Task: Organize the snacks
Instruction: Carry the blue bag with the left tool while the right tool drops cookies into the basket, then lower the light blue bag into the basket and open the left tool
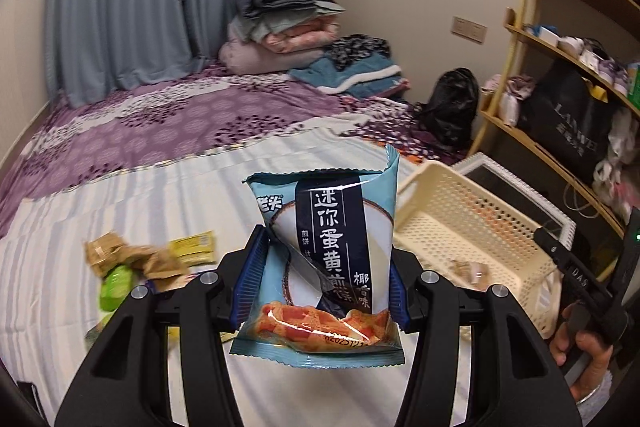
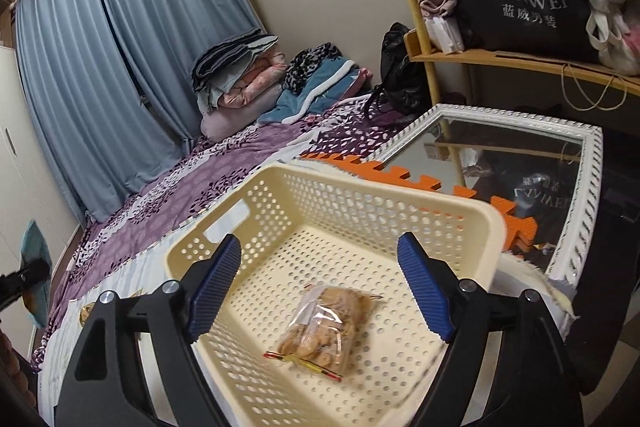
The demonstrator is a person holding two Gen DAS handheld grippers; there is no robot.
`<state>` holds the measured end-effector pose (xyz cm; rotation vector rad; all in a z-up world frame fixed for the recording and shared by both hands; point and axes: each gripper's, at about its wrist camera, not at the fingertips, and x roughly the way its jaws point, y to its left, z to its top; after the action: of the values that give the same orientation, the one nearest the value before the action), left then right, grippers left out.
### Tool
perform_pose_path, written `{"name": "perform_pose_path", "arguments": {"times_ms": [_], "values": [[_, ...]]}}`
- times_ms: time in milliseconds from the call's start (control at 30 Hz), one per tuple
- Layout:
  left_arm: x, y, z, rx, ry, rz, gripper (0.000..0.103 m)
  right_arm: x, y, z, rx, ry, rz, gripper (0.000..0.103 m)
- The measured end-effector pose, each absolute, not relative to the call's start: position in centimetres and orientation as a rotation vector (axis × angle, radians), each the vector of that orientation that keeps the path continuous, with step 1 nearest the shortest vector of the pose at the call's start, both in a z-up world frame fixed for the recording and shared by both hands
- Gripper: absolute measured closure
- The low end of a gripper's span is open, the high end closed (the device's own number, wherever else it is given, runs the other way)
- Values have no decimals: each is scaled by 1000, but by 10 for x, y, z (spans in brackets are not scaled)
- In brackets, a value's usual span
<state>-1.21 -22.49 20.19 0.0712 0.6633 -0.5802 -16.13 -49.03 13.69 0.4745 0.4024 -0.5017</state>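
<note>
My left tongs (image 1: 326,283) are clamped on a light blue snack bag (image 1: 326,247), held upright mid-frame over the striped bed sheet (image 1: 60,307). The loose snacks (image 1: 132,259) sit at the left, and the cream basket (image 1: 472,223) is off to the right. My right tongs (image 2: 320,287) are spread wide with nothing between them, right over the basket (image 2: 440,203), where a clear cookie bag (image 2: 324,331) lies on the bottom.

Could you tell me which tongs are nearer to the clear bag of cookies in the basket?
Right. The right tongs hang open directly over the clear cookie bag in the cream basket. The left tongs grip a blue snack packet beside the basket.
</note>
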Motion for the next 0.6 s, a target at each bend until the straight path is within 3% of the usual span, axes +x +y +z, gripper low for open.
{"name": "perform_pose_path", "arguments": {"times_ms": [600], "values": [[-27, -406, 166, 166, 759, -929, 47, -199, -520, 143, 483, 365, -592, 17]]}}
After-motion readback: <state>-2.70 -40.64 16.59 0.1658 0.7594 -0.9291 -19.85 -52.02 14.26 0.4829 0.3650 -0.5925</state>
